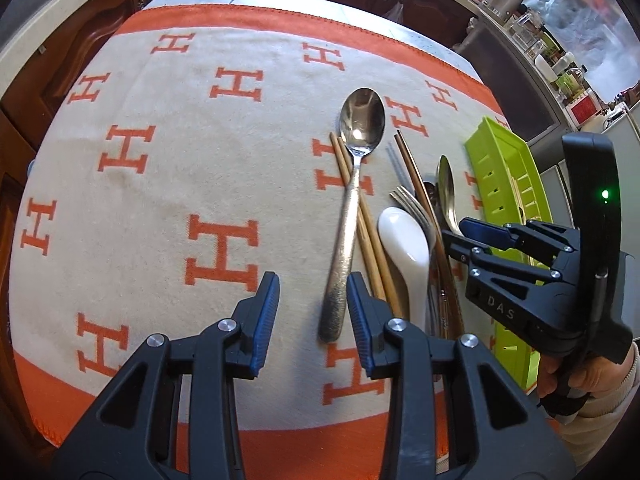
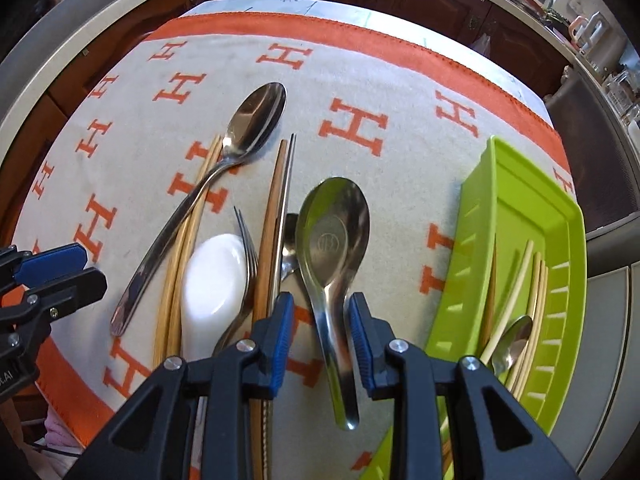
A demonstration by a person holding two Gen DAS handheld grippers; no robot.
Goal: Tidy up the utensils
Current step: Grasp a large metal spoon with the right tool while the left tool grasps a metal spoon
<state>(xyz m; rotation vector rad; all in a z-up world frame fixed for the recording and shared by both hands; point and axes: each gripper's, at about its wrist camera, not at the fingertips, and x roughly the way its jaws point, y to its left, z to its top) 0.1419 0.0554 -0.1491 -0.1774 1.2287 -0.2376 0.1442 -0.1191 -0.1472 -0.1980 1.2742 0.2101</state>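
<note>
Open room: the left half of the cream blanket with orange H letters (image 1: pixel 160 208) lies bare, free to pass. Blocked: the centre-right strip, where a long steel spoon (image 1: pixel 348 200) crosses wooden chopsticks (image 1: pixel 368 232), with a white ceramic soup spoon (image 1: pixel 404 248) and steel fork (image 2: pixel 244 240) packed alongside. Right edge walled by the lime-green slotted plastic tray (image 2: pixel 520 216).

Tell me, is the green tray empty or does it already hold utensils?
Not empty: the green tray already holds pale chopsticks and a small metal spoon.
</note>
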